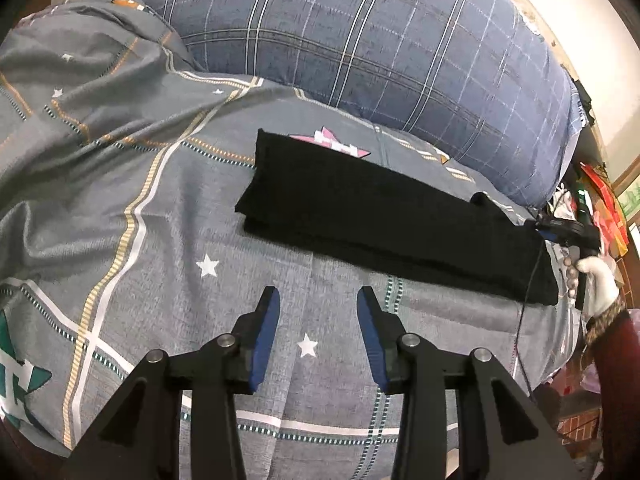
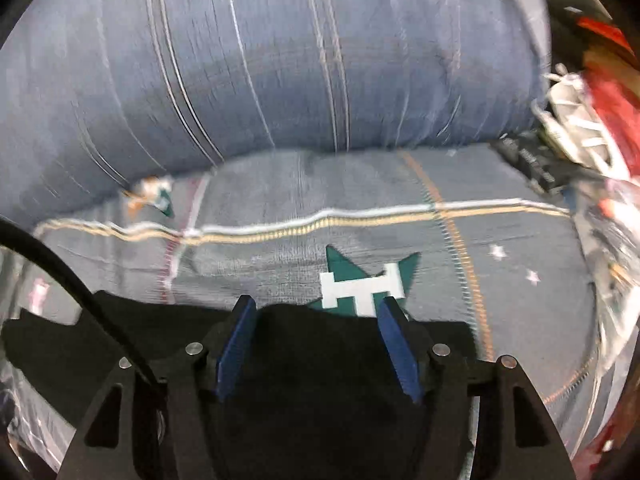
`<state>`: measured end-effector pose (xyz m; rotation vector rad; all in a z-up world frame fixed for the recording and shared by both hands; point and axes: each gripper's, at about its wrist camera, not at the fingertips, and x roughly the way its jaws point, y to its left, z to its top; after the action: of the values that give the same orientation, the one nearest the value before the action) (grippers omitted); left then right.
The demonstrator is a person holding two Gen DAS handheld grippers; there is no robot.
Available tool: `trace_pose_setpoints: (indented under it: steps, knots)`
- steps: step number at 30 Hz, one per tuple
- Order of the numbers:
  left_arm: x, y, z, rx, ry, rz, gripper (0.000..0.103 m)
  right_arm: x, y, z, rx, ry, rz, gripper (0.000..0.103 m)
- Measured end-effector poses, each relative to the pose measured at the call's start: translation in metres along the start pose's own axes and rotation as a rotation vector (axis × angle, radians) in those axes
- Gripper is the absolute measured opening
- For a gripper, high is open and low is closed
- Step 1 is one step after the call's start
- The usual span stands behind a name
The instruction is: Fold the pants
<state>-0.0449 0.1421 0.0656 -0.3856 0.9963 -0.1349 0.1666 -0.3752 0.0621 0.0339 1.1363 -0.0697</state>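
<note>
The black pants [image 1: 384,216] are laid folded in a long strip on the bed [image 1: 160,240], ahead of the left hand-held gripper [image 1: 318,300], whose fingers are spread over bare bedding. The right hand-held gripper [image 2: 316,312] is held spread above the strip's other end, gripping nothing. A large plaid pillow [image 1: 360,40] is seen behind the pants.

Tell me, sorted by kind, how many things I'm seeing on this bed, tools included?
Black pants: 1
Plaid blue bolster pillow: 1
Grey star-print bedsheet: 1
Tools: 2, the left tool over bare sheet, the right tool over the pants' end, both open
Total: 5
</note>
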Motion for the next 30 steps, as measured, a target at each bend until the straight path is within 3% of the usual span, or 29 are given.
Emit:
trace_pose_setpoints:
  steps: [1, 3, 6, 7, 8, 9, 10, 11, 13, 16, 18, 21, 24, 25, 27, 28, 30]
  knots:
    - [0.001, 0.001, 0.0, 0.0, 0.004, 0.002, 0.039, 0.013, 0.008, 0.001, -0.034, 0.054, -0.029, 0.006]
    - [0.001, 0.001, 0.001, -0.003, 0.003, 0.002, 0.039, 0.02, 0.016, 0.001, -0.067, 0.093, -0.054, 0.008]
    - [0.0, 0.005, 0.002, -0.024, -0.004, -0.008, 0.039, 0.007, 0.011, 0.007, -0.003, 0.021, -0.065, 0.008]
    - [-0.001, 0.006, 0.002, -0.034, -0.005, -0.016, 0.039, 0.004, 0.003, 0.008, 0.038, -0.015, -0.117, 0.008]
    - [-0.002, 0.006, 0.002, -0.038, -0.005, -0.023, 0.039, -0.001, -0.001, 0.009, 0.059, -0.053, -0.251, 0.009]
    - [-0.003, 0.006, 0.001, -0.039, -0.007, -0.029, 0.039, -0.005, -0.001, 0.01, 0.072, -0.075, -0.309, 0.014]
    - [-0.005, 0.005, -0.001, -0.035, -0.01, -0.033, 0.039, -0.014, -0.002, 0.009, 0.103, -0.109, -0.286, 0.014]
    - [-0.007, 0.006, -0.001, -0.032, -0.013, -0.034, 0.039, -0.022, 0.0, 0.008, 0.132, -0.134, -0.192, 0.018]
    - [-0.008, 0.006, -0.002, -0.036, -0.015, -0.039, 0.039, -0.035, 0.018, 0.005, 0.128, -0.142, 0.015, 0.043]
    - [-0.007, 0.01, -0.004, -0.054, -0.012, -0.054, 0.039, -0.039, 0.068, 0.0, 0.025, -0.085, 0.204, 0.057]
    - [-0.007, 0.011, -0.005, -0.064, -0.01, -0.061, 0.039, -0.033, 0.11, -0.004, -0.046, -0.037, 0.253, 0.058]
    - [-0.01, 0.014, -0.008, -0.056, -0.023, -0.068, 0.04, -0.018, 0.153, -0.006, -0.108, 0.014, 0.24, 0.059]
    - [-0.012, 0.021, -0.009, -0.056, -0.041, -0.075, 0.045, 0.008, 0.184, -0.005, -0.178, 0.068, 0.111, 0.059]
    - [-0.011, 0.025, -0.01, -0.059, -0.048, -0.082, 0.046, 0.019, 0.192, -0.005, -0.192, 0.113, 0.075, 0.053]
    - [-0.01, 0.032, -0.012, -0.063, -0.055, -0.09, 0.046, 0.031, 0.196, -0.003, -0.207, 0.161, 0.044, 0.024]
    - [-0.008, 0.034, -0.012, -0.065, -0.056, -0.092, 0.046, 0.03, 0.199, -0.001, -0.212, 0.157, 0.011, 0.016]
    - [-0.005, 0.041, -0.015, -0.068, -0.05, -0.1, 0.046, 0.027, 0.206, 0.006, -0.213, 0.141, -0.031, 0.012]
